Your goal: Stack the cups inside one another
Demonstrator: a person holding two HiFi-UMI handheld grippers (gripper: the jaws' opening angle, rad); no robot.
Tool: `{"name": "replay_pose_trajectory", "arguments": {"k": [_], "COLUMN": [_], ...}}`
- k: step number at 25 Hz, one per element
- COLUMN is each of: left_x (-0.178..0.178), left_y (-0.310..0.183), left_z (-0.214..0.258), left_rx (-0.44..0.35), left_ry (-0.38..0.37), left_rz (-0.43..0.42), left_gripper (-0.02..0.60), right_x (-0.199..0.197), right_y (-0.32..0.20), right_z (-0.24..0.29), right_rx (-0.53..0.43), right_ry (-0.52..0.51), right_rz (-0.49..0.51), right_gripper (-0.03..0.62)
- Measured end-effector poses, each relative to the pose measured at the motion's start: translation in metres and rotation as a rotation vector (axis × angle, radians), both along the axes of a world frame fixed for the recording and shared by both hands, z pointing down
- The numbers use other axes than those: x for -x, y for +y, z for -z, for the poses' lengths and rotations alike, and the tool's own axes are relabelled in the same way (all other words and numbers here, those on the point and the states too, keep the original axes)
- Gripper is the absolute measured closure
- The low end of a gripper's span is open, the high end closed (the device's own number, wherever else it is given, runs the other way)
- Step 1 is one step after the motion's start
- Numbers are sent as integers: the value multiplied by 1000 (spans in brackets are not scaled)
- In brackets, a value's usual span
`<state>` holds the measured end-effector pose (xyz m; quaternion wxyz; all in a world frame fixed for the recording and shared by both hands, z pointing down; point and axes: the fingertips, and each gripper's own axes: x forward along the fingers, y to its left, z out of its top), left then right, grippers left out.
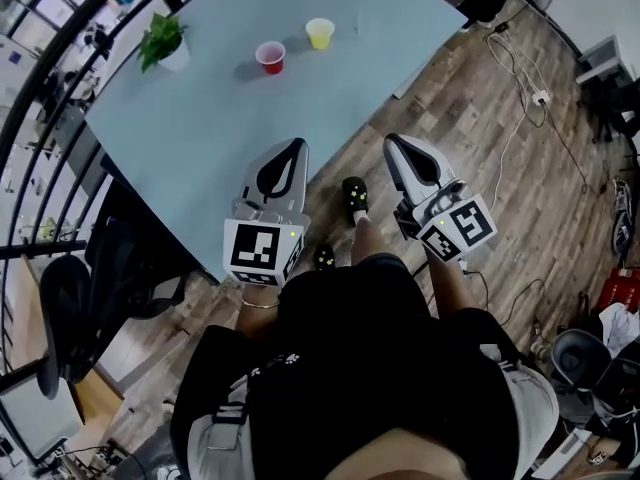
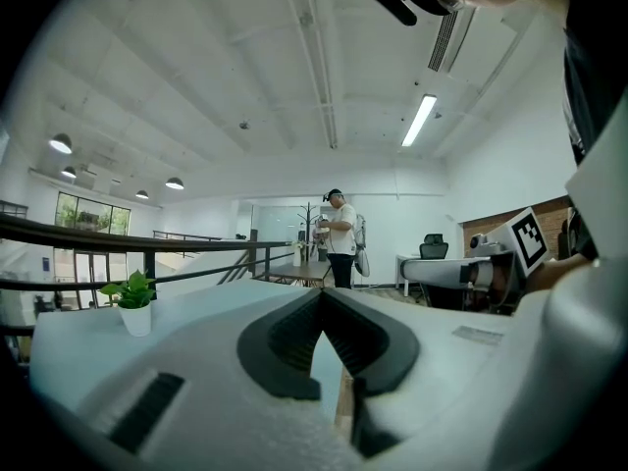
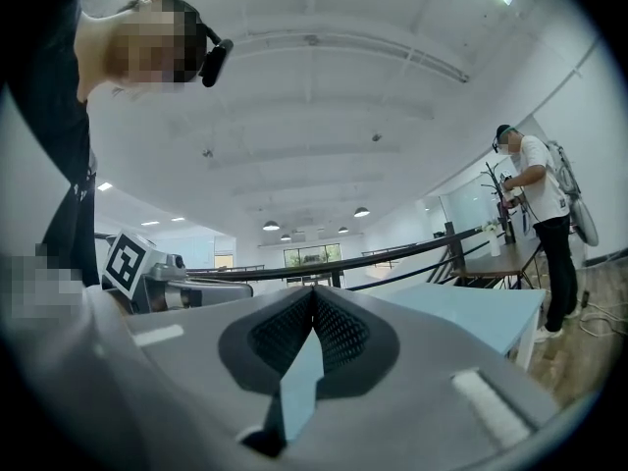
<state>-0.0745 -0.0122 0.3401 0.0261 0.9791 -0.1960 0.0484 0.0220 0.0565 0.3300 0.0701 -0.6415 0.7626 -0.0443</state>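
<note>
A red cup and a yellow cup stand apart on the far part of the pale blue table in the head view. My left gripper hovers over the table's near edge, jaws shut with nothing between them. My right gripper is beside the table, over the wooden floor, jaws also shut and empty. Both point level toward the table, well short of the cups. In the left gripper view the tips meet; in the right gripper view the tips meet too. Neither gripper view shows a cup.
A small potted plant stands at the table's far left, also in the left gripper view as the plant. A black railing runs left of the table. A black chair sits near left. Cables lie on the floor. A person stands far off.
</note>
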Motion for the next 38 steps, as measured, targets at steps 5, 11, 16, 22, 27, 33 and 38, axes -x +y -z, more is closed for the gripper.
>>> {"name": "replay_pose_trajectory", "arguments": {"k": [5,11,16,22,27,33,38], "left_x": [-15,-37,-52,-61,-67,-74,-84], "left_y": [-24,-50,-73,-98,-114,-128,-138], "left_z": [0,-4,-5,-3,-2,-1,-3], "left_rx": [-10,-11,-11,-11,-11,-16,-19], "left_ry": [-4,-12,-21,-32,-42,-54,-64], "left_rz": [45,82,126,185,235,277,298], "left_gripper": [589,589,589,589,589,589,589], "right_x": [-21,-53,-76,-95,-106,-120,-134], "right_y": [-30,-64,-93,-126,-150,-173,-187], "right_z": [-2,-10,-15,-15,-15,-17,-20], "right_rx": [-6,-2,4,5,7,6,9], "right_ry": [1,-15,-25,-28,-26,-25,-24], "right_rz": [40,54,81,121,156,186,190], "right_gripper": [591,592,592,592,592,592,592]}}
